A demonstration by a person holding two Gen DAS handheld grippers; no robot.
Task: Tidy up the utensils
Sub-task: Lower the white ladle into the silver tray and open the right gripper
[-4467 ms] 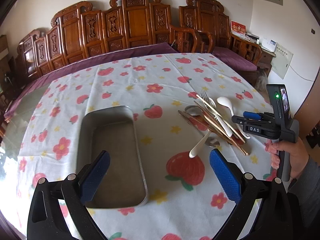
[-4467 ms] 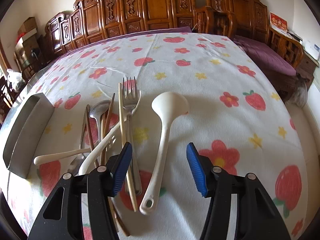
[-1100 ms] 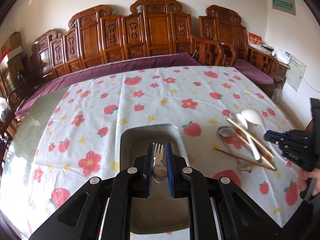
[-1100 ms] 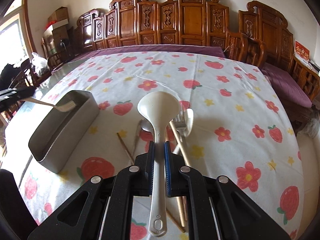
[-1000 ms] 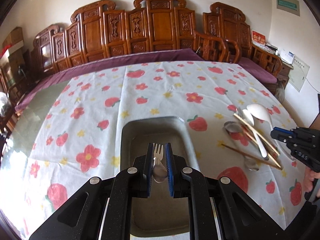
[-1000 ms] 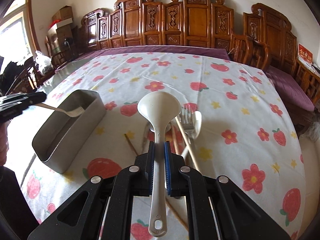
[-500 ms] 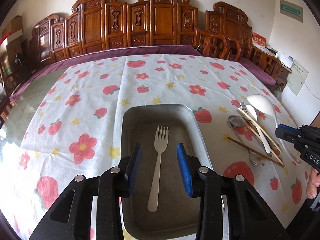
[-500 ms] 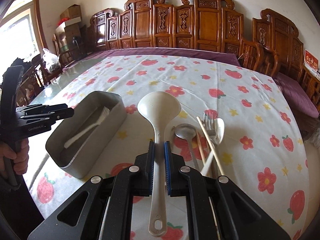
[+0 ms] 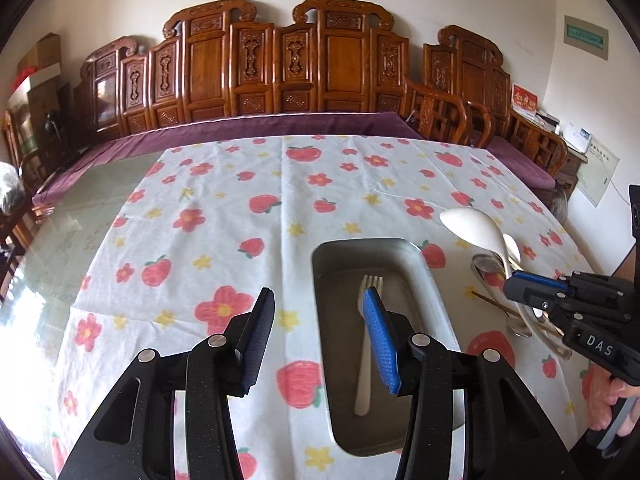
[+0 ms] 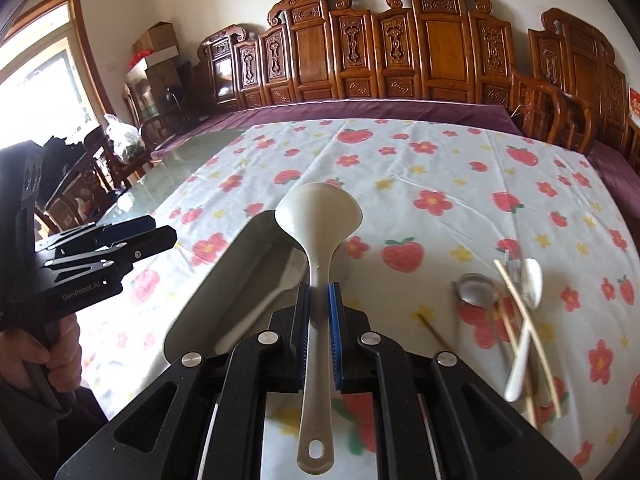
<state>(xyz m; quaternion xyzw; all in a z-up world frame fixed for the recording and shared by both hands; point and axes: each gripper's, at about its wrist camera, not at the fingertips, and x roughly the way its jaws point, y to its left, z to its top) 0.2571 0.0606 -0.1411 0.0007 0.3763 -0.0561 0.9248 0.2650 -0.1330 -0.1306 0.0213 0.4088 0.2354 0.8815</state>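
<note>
While I watch the left wrist view, rounded steel tray (image 9: 436, 300) lower right holds one pale fork (image 9: 367, 344) | left gripper (image 9: 318, 344) fingers spread, empty | right gripper (image 10: 319, 334) pinches smooth cream ladle (image 10: 318, 232) mid-frame over tray | loose chopsticks (image 10: 524, 320), spoons right on floral cloth (image 9: 224, 216)

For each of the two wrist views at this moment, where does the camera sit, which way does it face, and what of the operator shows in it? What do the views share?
Left wrist: sits behind the open left gripper, facing across the table; it looks at the metal tray holding a fork, with the right gripper and hand at the right edge.
Right wrist: sits behind the right gripper, shut on the white ladle, above the tray; the left hand shows at the left edge.
Shared: tray, fork, ladle, the loose utensil pile, strawberry tablecloth.
</note>
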